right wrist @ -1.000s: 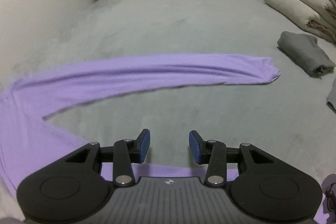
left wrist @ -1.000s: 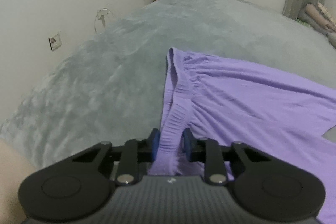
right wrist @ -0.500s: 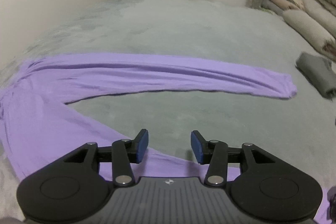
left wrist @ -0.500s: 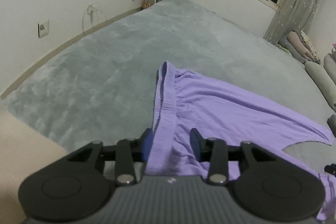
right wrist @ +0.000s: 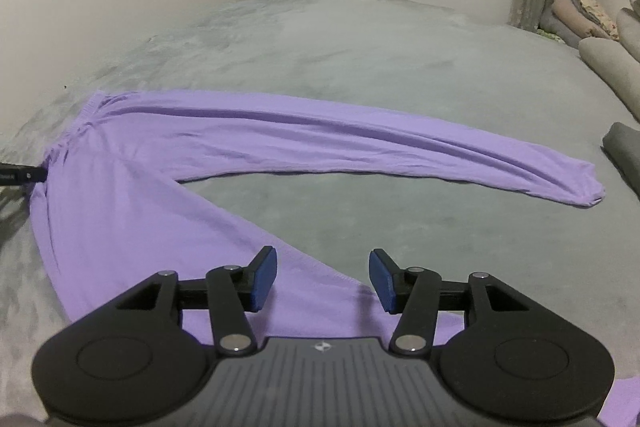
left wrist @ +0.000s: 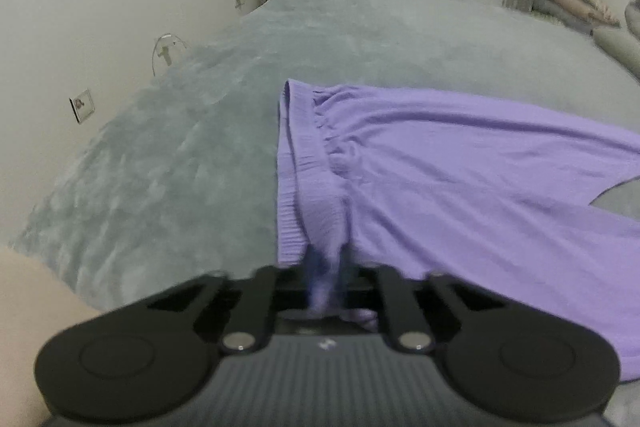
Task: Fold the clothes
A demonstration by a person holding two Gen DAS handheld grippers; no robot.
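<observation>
Since a second ago my left gripper (left wrist: pixel 326 267) is pinching tighter on the waistband and my right wrist view is swinging round, so the whole pair of purple pants (right wrist: pixel 168 163) is showing now. My left fingers are closing on the ribbed waistband (left wrist: pixel 298 195), bunching it up; the shot is blurry right at the tips. My right gripper (right wrist: pixel 323 279) is hanging wide open with nothing in it, just above the near leg (right wrist: pixel 132 259).

Pants are lying spread on the grey bed (right wrist: pixel 360 75), legs splayed in a V, far leg (right wrist: pixel 400 147) running out to its cuff on the right. So I'm guessing I'm squaring things up for a fold, probably bringing one leg onto the other, which needs my right fingers grabbing that near leg.

Loads of open bed beyond. Wall (left wrist: pixel 100 27) is hugging the left edge, a folded grey garment (right wrist: pixel 624 151) and rolled bedding (right wrist: pixel 600 55) are crowding the far right.
</observation>
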